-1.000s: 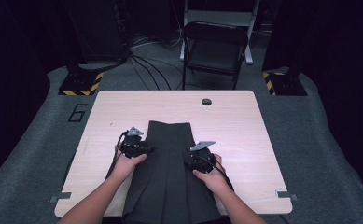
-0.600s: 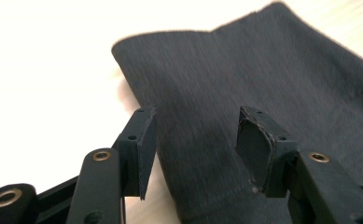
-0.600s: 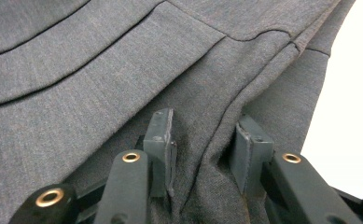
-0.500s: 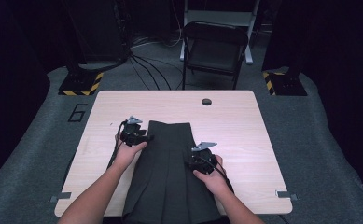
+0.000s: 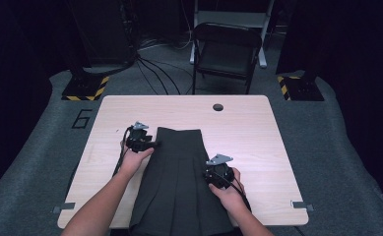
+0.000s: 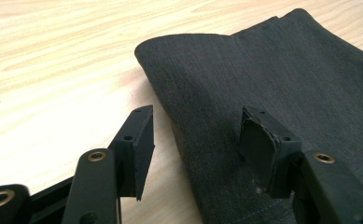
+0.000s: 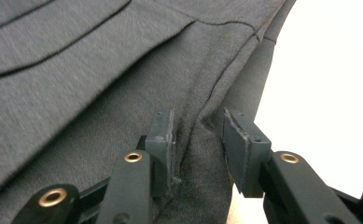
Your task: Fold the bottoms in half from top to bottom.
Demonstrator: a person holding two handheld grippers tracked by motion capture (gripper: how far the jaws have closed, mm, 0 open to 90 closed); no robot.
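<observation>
A dark grey pleated skirt [image 5: 179, 182] lay flat down the middle of the tabletop [image 5: 258, 132], its narrow waistband end pointing away from the person and its wide hem running off the near edge. The left gripper [image 5: 154, 144] sat at the skirt's upper left corner; its jaws had just been opening and stood apart, one over bare wood and one over the cloth, the folded edge lying between them unpressed. The right gripper [image 5: 217, 185] rested on the skirt's right side, lower down; its jaws had just been closing, with a raised ridge of fabric [image 7: 195, 135] bunched between them — the left pad against it, the right pad with a sliver of gap, so I judged it not yet properly pinched.

The cloth looked soft and light, a fine weave that would drape and sag the moment it was lifted, and the stitched pleats would likely fan open unless the edges were kept taut. I would take it at the thicker seamed edges or the waistband corners, where several layers give the pads something to bite — a single layer might slip.

The tabletop was pale wood grain with a small round hole [image 5: 218, 107] near its far edge. Beyond it stood a folding chair [image 5: 227, 54], cables on grey carpet, and hazard-striped bases against a dark room.
</observation>
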